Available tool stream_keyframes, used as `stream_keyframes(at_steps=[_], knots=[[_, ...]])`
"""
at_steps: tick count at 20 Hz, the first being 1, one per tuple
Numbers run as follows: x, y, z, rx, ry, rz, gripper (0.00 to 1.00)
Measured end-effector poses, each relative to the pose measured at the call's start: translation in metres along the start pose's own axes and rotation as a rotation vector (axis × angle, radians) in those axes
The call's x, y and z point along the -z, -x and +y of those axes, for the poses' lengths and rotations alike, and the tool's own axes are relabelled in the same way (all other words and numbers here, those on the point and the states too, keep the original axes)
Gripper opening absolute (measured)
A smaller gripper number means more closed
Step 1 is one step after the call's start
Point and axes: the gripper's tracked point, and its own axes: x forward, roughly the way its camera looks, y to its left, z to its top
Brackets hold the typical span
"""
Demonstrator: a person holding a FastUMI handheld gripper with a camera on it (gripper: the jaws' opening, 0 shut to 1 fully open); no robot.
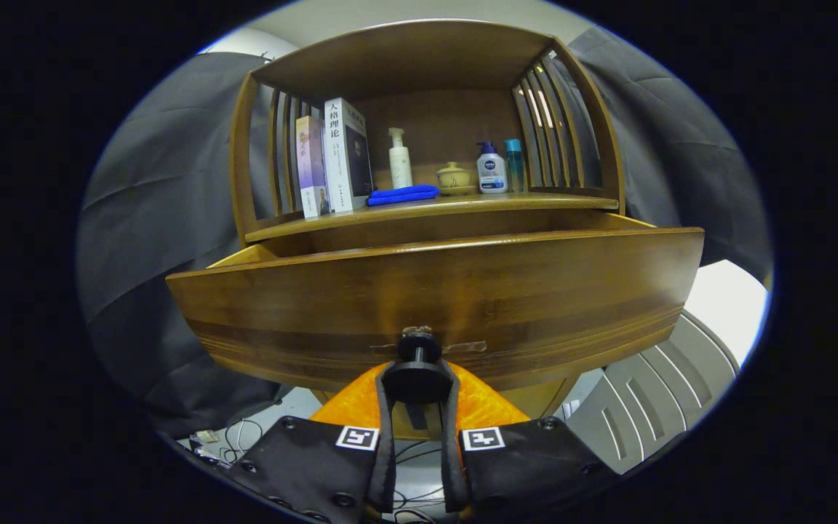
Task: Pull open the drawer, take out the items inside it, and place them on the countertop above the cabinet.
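A wooden cabinet stands ahead with its drawer pulled out toward me. The drawer's wide front panel hides whatever lies inside. A round dark knob juts from the lower middle of that panel. My gripper is shut on the knob, one finger on each side of it. Above the drawer runs the countertop, a shelf under a curved wooden hood.
On the countertop stand two books, a folded blue cloth, a white pump bottle, a small lidded bowl, a white and blue bottle and a teal bottle. Cables lie on the floor below.
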Motion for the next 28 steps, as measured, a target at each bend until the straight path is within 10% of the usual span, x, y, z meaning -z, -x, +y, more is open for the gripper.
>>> stream_keyframes(at_steps=[22,28], knots=[[0.028,0.052,0.008,-0.079,0.013,0.047,0.33],[0.020,0.068,-0.015,-0.032,0.046,0.076,0.84]])
